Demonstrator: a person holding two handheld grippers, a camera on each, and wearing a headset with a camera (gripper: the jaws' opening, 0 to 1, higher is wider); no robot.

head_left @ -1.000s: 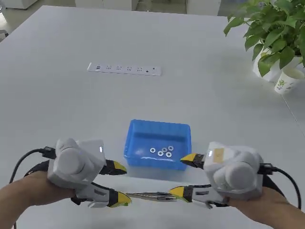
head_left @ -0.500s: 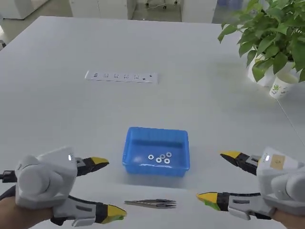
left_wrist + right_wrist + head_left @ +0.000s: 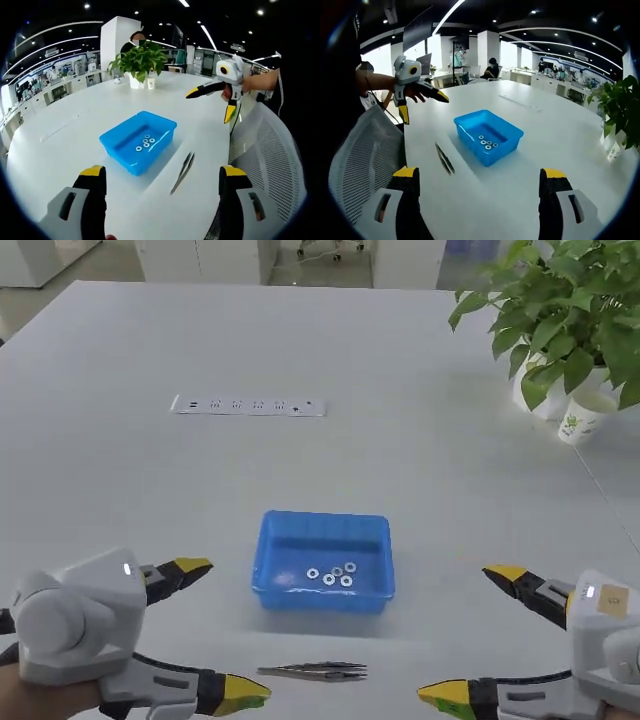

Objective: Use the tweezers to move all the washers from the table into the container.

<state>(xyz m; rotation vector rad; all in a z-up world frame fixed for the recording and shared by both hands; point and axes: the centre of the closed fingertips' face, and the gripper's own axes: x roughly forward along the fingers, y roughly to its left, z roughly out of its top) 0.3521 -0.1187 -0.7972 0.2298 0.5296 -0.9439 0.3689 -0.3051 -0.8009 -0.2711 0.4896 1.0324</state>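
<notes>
A blue container (image 3: 324, 560) sits on the white table, also seen as the container (image 3: 138, 140) and the container (image 3: 488, 130). Several washers (image 3: 332, 573) lie inside it, the same washers (image 3: 145, 143) (image 3: 487, 144) showing in both gripper views. The tweezers (image 3: 313, 671) lie flat on the table in front of it, free of both grippers; they appear as tweezers (image 3: 183, 171) and tweezers (image 3: 443, 159). My left gripper (image 3: 218, 630) is open at the lower left. My right gripper (image 3: 470, 638) is open at the lower right. Both are empty.
A white power strip (image 3: 248, 406) lies at the back of the table. A potted plant (image 3: 566, 310) with a paper cup (image 3: 574, 424) stands at the far right. A mesh chair (image 3: 357, 165) is beside the table's near edge.
Both grippers have drawn apart and away from the tweezers, left going left and right going right. The tweezers stay on the table. The head camera has tilted slightly.
</notes>
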